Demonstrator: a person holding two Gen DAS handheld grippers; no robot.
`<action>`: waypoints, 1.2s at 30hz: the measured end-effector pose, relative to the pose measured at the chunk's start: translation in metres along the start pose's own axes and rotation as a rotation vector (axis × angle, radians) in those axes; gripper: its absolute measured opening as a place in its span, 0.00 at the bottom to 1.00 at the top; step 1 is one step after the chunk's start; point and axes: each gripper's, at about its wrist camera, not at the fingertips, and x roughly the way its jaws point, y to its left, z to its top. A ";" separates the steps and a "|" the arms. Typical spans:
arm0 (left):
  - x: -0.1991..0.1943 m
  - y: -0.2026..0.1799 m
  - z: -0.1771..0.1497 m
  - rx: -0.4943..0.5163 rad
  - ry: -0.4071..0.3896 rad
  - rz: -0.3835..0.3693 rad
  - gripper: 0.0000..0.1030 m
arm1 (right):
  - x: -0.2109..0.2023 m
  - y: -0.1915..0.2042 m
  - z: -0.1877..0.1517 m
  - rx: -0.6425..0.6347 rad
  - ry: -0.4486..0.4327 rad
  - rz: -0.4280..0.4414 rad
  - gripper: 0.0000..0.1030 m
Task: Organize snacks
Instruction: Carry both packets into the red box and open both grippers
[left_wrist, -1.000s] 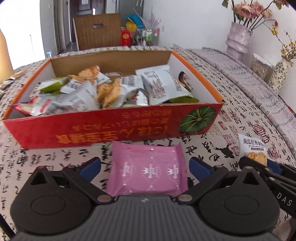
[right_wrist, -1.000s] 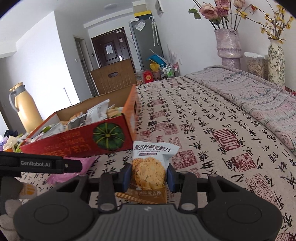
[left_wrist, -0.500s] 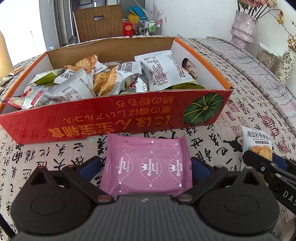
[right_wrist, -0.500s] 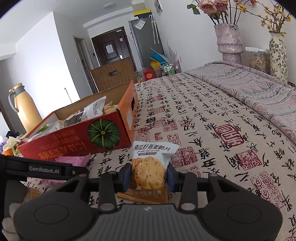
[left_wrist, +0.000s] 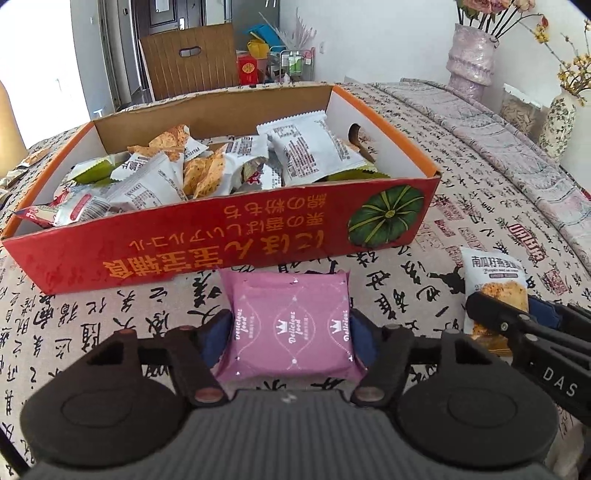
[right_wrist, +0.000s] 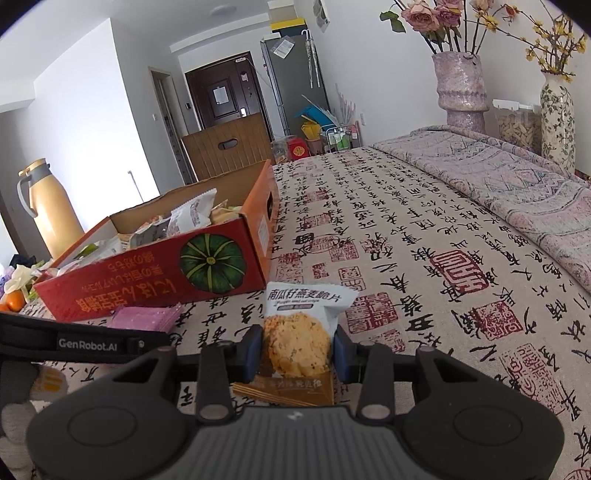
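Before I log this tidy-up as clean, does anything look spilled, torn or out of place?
Nothing looks spilled or torn. Two packets are outside the red cardboard box: the pink foil packet squeezed between the left tongs, and the white oat-crisp packet clamped in the right tongs.
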 end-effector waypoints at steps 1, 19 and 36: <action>-0.002 0.001 0.000 -0.001 -0.006 0.000 0.65 | -0.001 0.002 0.000 -0.003 -0.002 0.002 0.37; -0.072 0.053 0.040 -0.065 -0.257 0.049 0.65 | -0.007 0.063 0.052 -0.136 -0.124 0.096 0.37; -0.034 0.116 0.080 -0.217 -0.372 0.123 0.66 | 0.073 0.132 0.115 -0.230 -0.168 0.109 0.37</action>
